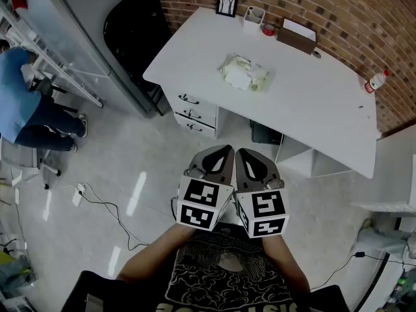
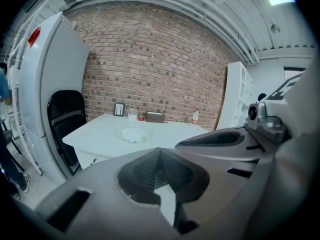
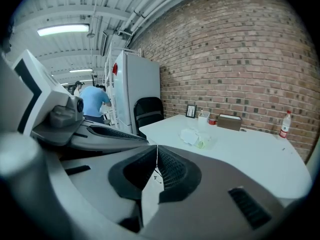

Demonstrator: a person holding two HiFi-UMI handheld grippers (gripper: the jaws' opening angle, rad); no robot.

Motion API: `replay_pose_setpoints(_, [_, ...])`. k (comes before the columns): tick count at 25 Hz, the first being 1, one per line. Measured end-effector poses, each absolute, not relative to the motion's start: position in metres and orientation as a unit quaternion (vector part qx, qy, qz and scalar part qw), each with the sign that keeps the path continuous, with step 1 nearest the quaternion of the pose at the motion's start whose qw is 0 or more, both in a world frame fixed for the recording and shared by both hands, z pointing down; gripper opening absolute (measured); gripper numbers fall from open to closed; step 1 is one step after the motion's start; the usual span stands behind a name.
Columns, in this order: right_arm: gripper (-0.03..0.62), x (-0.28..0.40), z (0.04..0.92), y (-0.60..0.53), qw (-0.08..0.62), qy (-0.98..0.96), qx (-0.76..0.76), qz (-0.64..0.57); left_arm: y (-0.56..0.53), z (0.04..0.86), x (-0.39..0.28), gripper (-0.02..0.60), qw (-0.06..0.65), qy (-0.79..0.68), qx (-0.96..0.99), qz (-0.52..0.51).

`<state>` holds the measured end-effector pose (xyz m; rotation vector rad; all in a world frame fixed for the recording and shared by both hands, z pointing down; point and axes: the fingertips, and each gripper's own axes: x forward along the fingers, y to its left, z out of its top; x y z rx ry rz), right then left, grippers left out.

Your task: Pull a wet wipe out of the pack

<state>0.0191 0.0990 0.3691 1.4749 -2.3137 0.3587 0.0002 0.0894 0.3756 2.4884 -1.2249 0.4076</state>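
Observation:
The wet wipe pack (image 1: 244, 73) lies in the middle of the white table (image 1: 312, 103), pale green with a white top; it also shows far off as the pack (image 2: 133, 134) and the pack (image 3: 196, 137). Both grippers are held side by side close to the person's chest, well short of the table and above the floor. My left gripper (image 1: 223, 151) is shut, tips together, with nothing in it. My right gripper (image 1: 241, 154) is shut and empty too. The tips of the left gripper (image 2: 161, 151) and the right gripper (image 3: 157, 147) point toward the table.
A small picture frame (image 1: 227, 4), a white cup (image 1: 253, 15), a red tape roll (image 1: 268, 29) and a brown box (image 1: 296, 38) stand along the table's back edge by the brick wall. A bottle (image 1: 376, 80) sits far right. A black chair (image 1: 133, 31) and a person (image 1: 26, 106) are at left.

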Motion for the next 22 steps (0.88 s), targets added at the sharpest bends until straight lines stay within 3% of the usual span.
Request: replay_pose_setpoints(22, [0.018, -0.037, 0.367, 0.053, 0.185, -0.811, 0.543, 0.113, 0.044, 0.375, -0.061, 0.011, 0.160, -0.423, 0.883, 0.126])
